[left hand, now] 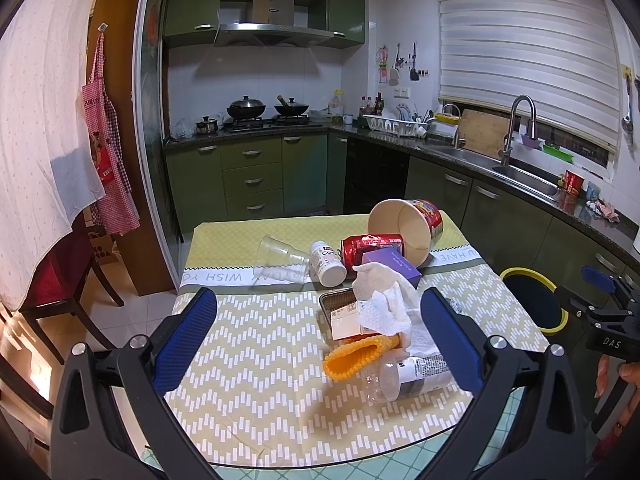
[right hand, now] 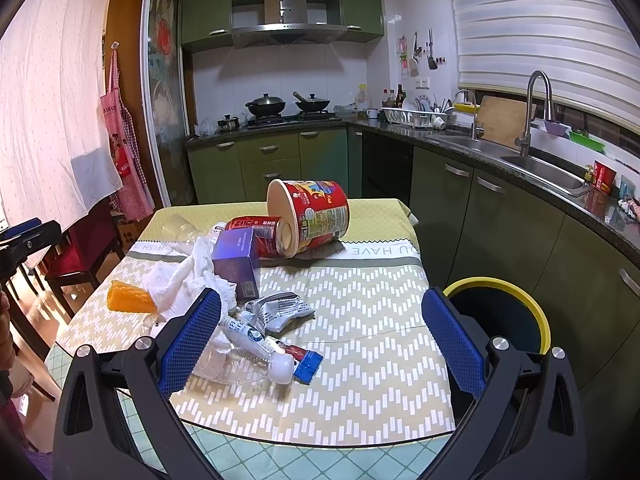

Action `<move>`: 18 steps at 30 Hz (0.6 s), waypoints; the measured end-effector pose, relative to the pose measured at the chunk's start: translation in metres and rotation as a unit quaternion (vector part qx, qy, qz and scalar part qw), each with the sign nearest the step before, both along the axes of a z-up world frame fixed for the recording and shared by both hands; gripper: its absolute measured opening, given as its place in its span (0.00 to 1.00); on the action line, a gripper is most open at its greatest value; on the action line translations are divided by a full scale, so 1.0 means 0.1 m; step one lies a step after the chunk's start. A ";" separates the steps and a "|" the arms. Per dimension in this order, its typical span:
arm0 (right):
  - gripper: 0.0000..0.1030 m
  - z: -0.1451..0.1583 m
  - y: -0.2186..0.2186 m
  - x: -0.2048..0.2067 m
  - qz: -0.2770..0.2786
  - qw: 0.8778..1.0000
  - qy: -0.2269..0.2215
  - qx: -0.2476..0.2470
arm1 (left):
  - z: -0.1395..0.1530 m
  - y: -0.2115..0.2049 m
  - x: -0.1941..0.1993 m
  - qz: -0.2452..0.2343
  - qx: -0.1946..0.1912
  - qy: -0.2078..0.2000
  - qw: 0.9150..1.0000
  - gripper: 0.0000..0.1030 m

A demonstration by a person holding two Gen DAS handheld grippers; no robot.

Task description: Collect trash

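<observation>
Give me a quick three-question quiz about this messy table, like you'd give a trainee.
1. True or false: the big noodle cup stands upright.
2. Which lies nearest the right tool? A) clear plastic bottle B) red soda can C) purple box
3. What stands on the floor beside the table's right edge?

Key:
1. False; it lies on its side, resting on the can.
2. A.
3. A dark bin with a yellow rim. Both tools, the left tool included, are open and empty.
</observation>
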State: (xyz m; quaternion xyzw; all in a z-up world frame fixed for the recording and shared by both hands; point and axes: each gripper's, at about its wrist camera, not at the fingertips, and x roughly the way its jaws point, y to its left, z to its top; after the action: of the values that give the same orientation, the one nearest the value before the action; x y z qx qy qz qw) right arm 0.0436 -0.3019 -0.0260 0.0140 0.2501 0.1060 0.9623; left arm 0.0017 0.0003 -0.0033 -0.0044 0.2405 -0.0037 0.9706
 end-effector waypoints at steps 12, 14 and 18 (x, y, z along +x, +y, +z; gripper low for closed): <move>0.96 -0.05 0.03 0.03 0.000 1.000 0.002 0.000 | -0.02 -0.01 0.01 -0.002 -0.002 0.002 1.000 0.94; 0.96 -0.09 0.04 0.04 -0.001 1.000 0.002 0.000 | -0.03 -0.02 0.01 -0.002 -0.003 0.002 1.000 0.94; 0.96 -0.13 0.06 0.03 -0.001 1.000 0.002 -0.001 | -0.06 -0.03 0.04 -0.003 -0.003 0.003 1.000 0.94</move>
State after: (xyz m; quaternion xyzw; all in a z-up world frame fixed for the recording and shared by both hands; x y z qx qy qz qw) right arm 0.0469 -0.2955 -0.0390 0.0139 0.2525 0.1045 0.9618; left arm 0.0059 -0.0030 -0.0095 -0.0063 0.2434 -0.0071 0.9699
